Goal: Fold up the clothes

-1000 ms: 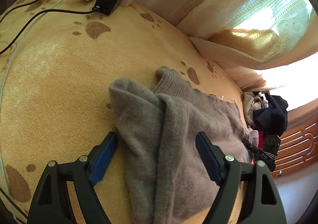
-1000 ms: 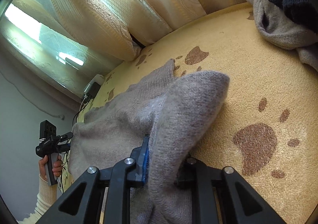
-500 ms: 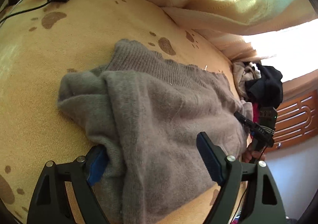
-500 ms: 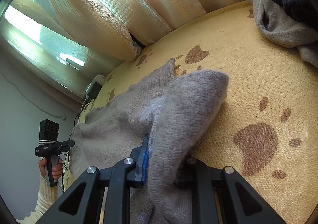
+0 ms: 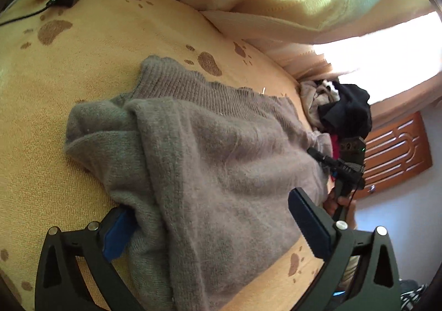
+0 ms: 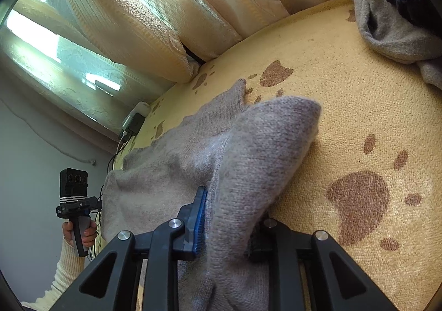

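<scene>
Looking along the left hand-held gripper (image 5: 212, 231), its blue-padded fingers stand spread wide with the grey sweater (image 5: 210, 162) lying between and ahead of them on the yellow paw-print bed cover (image 5: 83, 68); no pad pinches it. Knit looks soft, limp and fuzzy, likely light, so it should drape and slump; a doubled edge or the ribbed hem beyond the fingers seems the surest hold. Whether the left pad touches cloth is unclear. To the right, a clothes pile (image 5: 342, 109) sits partly cut off.

From the right hand-held gripper (image 6: 229, 225), the fingers pinch a folded flap of the sweater (image 6: 257, 162); its right pad is buried under knit.
</scene>
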`<state>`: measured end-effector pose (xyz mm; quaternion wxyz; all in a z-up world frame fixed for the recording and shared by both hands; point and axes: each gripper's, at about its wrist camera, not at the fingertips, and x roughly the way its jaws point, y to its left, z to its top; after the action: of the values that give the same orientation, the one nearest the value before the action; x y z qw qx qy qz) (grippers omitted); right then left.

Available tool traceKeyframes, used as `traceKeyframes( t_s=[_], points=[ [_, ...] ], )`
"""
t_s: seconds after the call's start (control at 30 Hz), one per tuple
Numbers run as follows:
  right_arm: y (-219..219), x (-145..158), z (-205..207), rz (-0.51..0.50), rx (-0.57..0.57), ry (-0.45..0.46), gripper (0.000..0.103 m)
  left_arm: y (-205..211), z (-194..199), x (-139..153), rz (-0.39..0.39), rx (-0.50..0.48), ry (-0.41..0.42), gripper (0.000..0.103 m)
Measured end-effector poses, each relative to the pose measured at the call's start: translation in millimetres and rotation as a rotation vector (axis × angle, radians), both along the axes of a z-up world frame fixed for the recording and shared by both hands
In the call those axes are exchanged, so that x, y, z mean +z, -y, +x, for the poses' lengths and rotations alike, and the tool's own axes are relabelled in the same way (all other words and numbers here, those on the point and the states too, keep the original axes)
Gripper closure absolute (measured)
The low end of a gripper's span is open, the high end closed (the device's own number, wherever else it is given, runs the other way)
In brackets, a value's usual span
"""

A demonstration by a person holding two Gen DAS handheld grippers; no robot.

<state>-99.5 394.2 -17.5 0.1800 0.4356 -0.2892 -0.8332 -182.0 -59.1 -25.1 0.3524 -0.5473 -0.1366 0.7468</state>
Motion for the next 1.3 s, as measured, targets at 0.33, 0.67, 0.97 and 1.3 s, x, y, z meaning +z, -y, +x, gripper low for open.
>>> traceKeyframes(
  t_s=[0.33,0.67,0.97,1.3],
  points=[
    [11.0,7.5,12.2,0.093,-0.023,-0.054,0.088,33.2,-3.4,-14.7,0.03,0.191,0.018,0.083],
    [30.3,52.6,25.0,0.135,0.002,-0.152,0.089,37.6,28.7,36.1,0.131,0.236,-0.093,0.084],
    [84.8,113.4,27.4,0.122,0.104,-0.26,0.09,74.1,79.9,113.4,0.175,0.322,-0.234,0.083],
    [201.0,154.5,1.5,0.067,0.314,-0.336,0.09,190.4,172.5,180.0,0.12,0.555,-0.372,0.083]
  ],
)
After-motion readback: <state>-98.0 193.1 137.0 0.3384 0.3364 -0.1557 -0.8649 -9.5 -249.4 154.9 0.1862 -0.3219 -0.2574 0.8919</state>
